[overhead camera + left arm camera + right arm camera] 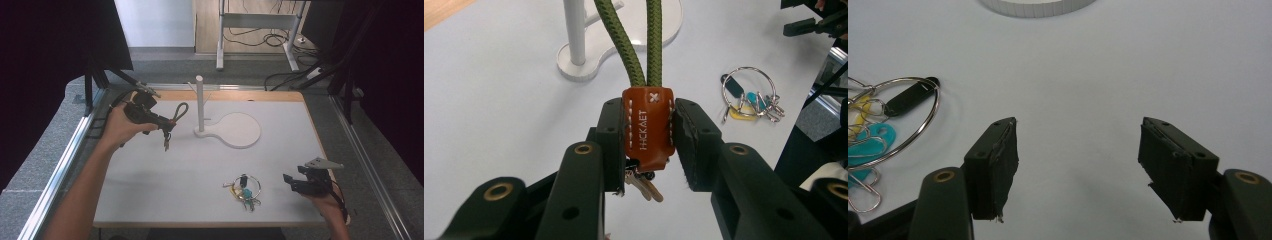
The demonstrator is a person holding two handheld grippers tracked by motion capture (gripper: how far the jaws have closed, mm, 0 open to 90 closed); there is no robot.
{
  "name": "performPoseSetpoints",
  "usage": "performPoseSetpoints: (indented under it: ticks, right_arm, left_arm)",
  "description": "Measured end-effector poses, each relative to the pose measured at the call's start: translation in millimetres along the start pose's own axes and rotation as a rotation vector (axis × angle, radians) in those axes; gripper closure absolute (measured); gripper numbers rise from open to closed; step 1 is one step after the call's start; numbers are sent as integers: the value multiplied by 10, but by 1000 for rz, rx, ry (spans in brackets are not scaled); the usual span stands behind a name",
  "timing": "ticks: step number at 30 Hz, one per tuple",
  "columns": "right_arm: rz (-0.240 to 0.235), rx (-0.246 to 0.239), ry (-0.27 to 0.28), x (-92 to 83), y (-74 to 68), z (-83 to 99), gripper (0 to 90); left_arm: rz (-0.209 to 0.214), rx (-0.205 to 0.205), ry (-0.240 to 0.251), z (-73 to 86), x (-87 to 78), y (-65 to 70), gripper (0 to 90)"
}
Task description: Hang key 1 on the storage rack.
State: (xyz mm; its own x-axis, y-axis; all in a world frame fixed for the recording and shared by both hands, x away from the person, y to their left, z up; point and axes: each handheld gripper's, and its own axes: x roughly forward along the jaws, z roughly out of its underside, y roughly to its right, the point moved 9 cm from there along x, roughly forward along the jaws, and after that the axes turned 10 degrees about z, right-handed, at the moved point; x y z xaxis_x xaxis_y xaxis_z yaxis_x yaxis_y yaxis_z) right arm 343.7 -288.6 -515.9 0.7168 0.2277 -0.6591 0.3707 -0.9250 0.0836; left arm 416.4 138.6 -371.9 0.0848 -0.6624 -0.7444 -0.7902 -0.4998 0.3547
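My left gripper (pixel 167 126) is lifted over the table's left side, shut on the brown leather tab (pixel 648 127) of a keychain. The keychain's green rope loop (pixel 180 112) sticks out past the jaws toward the white post stand (pixel 200 102), and small keys (pixel 166 143) dangle below the tab. In the left gripper view the rope (pixel 639 40) runs up from the tab, with the pads (pixel 611 135) pressed on both its sides. My right gripper (pixel 289 181) rests low at the table's front right, open, with nothing between its fingers (pixel 995 165).
A metal key ring (pixel 245 189) with teal, yellow and black tags lies near the front edge, left of the right gripper; its ring (pixel 898 125) sits close by in the right gripper view. The stand's round white base (pixel 239 130) lies mid-table. Metal rails flank the table.
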Motion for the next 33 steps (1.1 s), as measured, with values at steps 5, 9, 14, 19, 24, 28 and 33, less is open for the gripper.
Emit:
performPoseSetpoints:
  ticks: [5, 9, 14, 19, 24, 28, 33]
  right_arm:
    - [2, -2, -2, 4, -1, 2, 318]
    - [-4, -5, 3, -5, -9, -4, 318]
    - [-3, -9, 4, -4, -14, -6, 319]
    - [-4, -9, 0, 1, -14, -3, 319]
    - [-4, -12, -3, 8, -21, 2, 319]
    - [-5, -9, -4, -3, -7, 3, 320]
    - [-6, -15, -8, -10, -6, 7, 320]
  left_arm:
    - [0, 0, -3, -43, -1, -11, 672]
    - [-3, -8, -4, -71, -12, -42, 672]
    - [7, -18, 10, -103, -35, -80, 672]
    - [11, -29, 14, -159, -23, -121, 672]
    - [23, -49, 34, -253, -32, -172, 672]
    - [25, -60, 28, -284, -26, -225, 672]
    - [34, -69, 30, -340, 12, -270, 672]
